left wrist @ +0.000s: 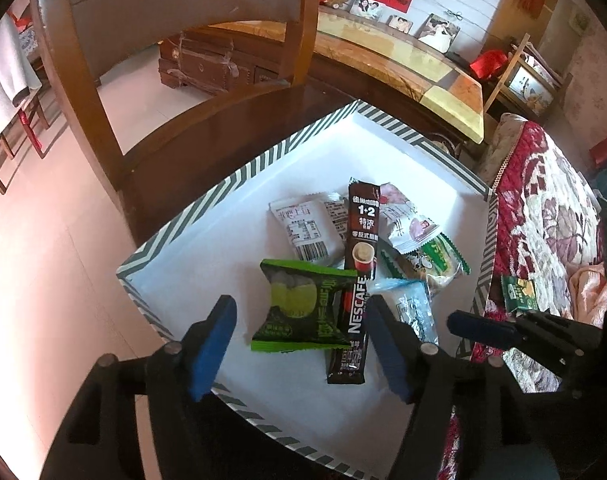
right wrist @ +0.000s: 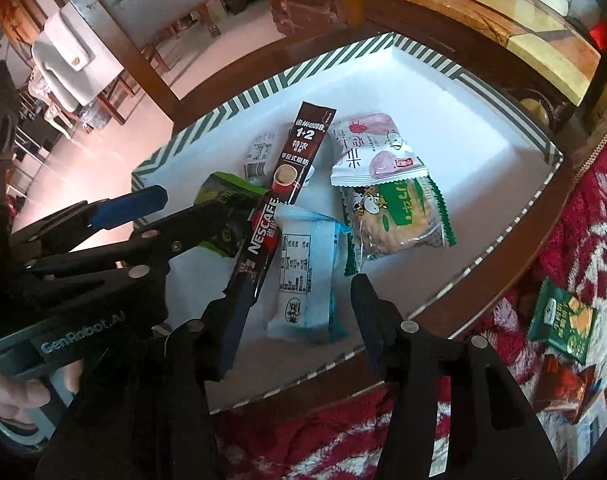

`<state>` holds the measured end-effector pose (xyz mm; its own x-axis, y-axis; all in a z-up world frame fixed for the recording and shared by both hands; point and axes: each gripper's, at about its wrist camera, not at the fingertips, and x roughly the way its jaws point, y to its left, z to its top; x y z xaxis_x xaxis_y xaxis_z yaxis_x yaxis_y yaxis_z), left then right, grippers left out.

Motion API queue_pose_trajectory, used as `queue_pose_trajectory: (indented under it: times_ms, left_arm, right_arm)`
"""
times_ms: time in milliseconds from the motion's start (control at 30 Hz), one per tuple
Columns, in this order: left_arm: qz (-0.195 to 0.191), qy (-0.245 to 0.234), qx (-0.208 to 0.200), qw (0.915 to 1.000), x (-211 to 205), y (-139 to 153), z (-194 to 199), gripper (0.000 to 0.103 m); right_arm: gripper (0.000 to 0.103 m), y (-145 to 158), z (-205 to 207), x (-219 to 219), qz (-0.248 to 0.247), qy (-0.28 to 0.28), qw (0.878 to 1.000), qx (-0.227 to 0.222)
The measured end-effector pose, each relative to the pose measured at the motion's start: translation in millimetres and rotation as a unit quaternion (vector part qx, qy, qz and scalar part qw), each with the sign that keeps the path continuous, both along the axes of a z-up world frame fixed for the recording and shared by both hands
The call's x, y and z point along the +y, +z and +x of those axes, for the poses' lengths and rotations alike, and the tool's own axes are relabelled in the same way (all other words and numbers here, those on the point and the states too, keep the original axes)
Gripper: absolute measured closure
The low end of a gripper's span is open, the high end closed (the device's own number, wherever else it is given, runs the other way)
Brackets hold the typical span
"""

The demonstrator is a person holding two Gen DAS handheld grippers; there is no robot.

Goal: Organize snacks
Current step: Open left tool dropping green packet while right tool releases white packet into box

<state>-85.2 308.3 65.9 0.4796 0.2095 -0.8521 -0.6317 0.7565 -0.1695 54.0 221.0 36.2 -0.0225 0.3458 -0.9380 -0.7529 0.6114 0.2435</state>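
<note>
Hovering over the striped box [left wrist: 239, 168]: left tongs [left wrist: 299, 344] gape around the green snack pack [left wrist: 299, 308], pads clear. Right tongs [right wrist: 299, 312] stand apart, straddling the blue-white packet [right wrist: 303, 280], no grip.

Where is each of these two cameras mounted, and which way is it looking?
Left wrist view: on the left gripper, looking down into the striped box; jaws open around a green snack.
Right wrist view: on the right gripper, over a pale blue packet; a hand shows.
Both share the box, the coffee stick and each other's gripper.
</note>
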Motion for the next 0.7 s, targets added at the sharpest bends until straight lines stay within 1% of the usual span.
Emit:
queue_pose_trajectory:
  times_ms: [267,400,533,700]
  left_arm:
    - [0.023,-0.014,-0.008,0.9996,-18,13,0,0.026]
    - [0.033,-0.034,-0.013,0.9988,-35,20,4,0.023]
    - [0.039,-0.056,-0.012,0.9976,-54,23,8,0.021]
    - [0.043,-0.089,-0.014,0.9950,-83,26,17,0.020]
  right_arm:
    - [0.052,26,-9,-29,0.037,-0.034,0.998,-0.023]
    - [0.052,29,-12,-48,0.035,-0.051,0.998,-0.031]
    - [0.052,33,-13,-75,0.046,-0.078,0.995,-0.030]
    - [0.052,36,-13,-112,0.042,-0.111,0.992,-0.034]
